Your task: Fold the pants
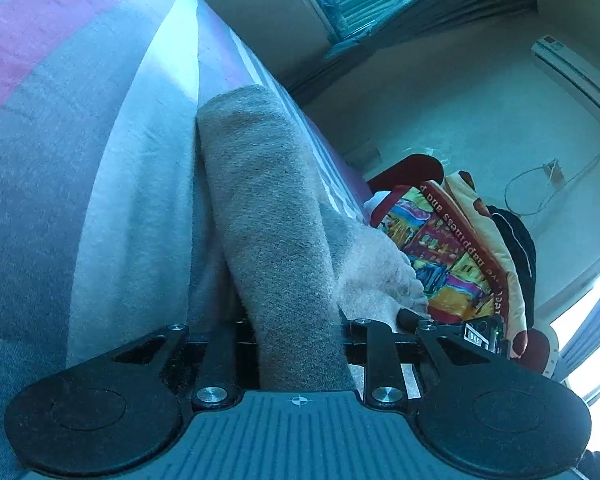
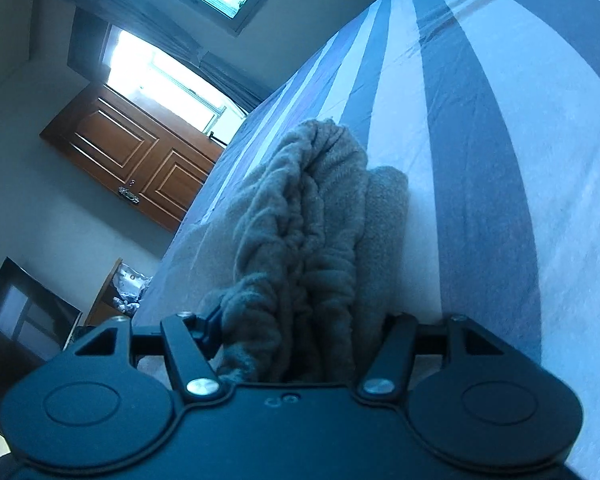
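Note:
The pants (image 1: 268, 216) are grey-beige fleece and lie on a striped bedsheet (image 1: 100, 160). In the left wrist view a long flat stretch of the fabric runs from the jaws away over the bed. My left gripper (image 1: 300, 344) is shut on this fabric. In the right wrist view the pants (image 2: 312, 220) show a bunched, gathered edge, probably the elastic waistband. My right gripper (image 2: 300, 344) is shut on that bunched edge. The fingertips of both grippers are hidden by the cloth.
The bedsheet (image 2: 480, 160) has grey, white and pink stripes. A colourful printed cushion (image 1: 448, 248) lies beside the pants at the bed's edge. A wooden door (image 2: 140, 152) and windows stand beyond the bed.

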